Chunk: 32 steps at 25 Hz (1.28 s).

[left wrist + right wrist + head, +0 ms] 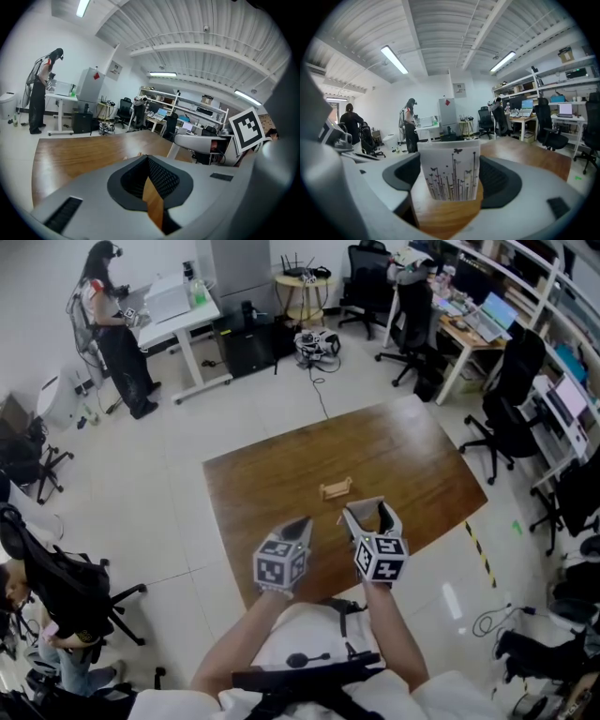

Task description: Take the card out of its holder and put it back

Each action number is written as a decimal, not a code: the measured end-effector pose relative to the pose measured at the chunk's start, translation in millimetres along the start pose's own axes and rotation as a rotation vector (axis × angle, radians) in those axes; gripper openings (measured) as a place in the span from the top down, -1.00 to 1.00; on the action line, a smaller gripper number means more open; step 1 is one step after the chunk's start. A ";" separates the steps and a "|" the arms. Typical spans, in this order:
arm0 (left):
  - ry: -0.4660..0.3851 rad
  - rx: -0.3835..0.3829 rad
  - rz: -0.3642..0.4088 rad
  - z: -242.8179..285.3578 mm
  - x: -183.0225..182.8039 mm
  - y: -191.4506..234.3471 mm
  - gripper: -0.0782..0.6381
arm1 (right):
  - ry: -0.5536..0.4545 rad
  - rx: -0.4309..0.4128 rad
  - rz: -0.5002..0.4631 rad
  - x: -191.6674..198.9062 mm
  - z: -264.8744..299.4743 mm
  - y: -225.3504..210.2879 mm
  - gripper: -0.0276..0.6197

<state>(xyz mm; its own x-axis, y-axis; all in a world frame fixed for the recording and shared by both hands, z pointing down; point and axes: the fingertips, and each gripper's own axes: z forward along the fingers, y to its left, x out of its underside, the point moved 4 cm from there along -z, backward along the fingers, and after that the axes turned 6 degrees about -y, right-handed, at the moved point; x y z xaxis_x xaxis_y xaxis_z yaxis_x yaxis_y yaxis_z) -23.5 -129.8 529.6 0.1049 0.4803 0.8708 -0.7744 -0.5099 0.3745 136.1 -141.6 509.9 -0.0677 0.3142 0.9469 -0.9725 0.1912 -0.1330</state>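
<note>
A small wooden card holder (336, 488) lies on the brown table (281, 484), with no card in it. My right gripper (368, 515) hovers just short of the holder and is shut on a white card (450, 168) printed with dark stems and butterflies. The card stands upright across the jaws, gripped by its side edges, and shows as a pale strip (362, 508) in the head view. My left gripper (300, 526) hangs beside it on the left, shut and holding nothing. In the left gripper view only a thin sliver of table shows between its dark pads (166, 180).
The table's near edge (309, 592) lies just under both grippers. Office chairs (511, 418) and desks (469, 329) stand to the right. A person (108, 320) stands at a white desk far left, and another person (47, 615) sits at the lower left.
</note>
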 end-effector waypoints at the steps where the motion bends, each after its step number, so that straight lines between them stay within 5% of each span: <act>1: 0.000 -0.003 -0.003 2.6 -0.1 1.8 0.81 | -0.001 -0.004 -0.004 -1.0 5.7 -0.4 -0.36; 15: 0.066 -0.048 -0.040 40.5 2.7 23.0 0.81 | -0.017 -0.058 -0.032 -23.7 92.3 -12.2 -0.36; 32: 0.144 -0.067 -0.086 59.3 17.6 55.6 0.81 | 0.055 -0.067 -0.046 4.7 157.3 -6.4 -0.36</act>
<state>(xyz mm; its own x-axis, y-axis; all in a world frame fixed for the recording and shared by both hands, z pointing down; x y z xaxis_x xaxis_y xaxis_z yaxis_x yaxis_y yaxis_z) -27.8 -192.0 584.6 0.0858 0.6201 0.7798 -0.8065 -0.4163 0.4198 106.9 -287.7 561.2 -0.0091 0.3536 0.9354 -0.9572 0.2675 -0.1105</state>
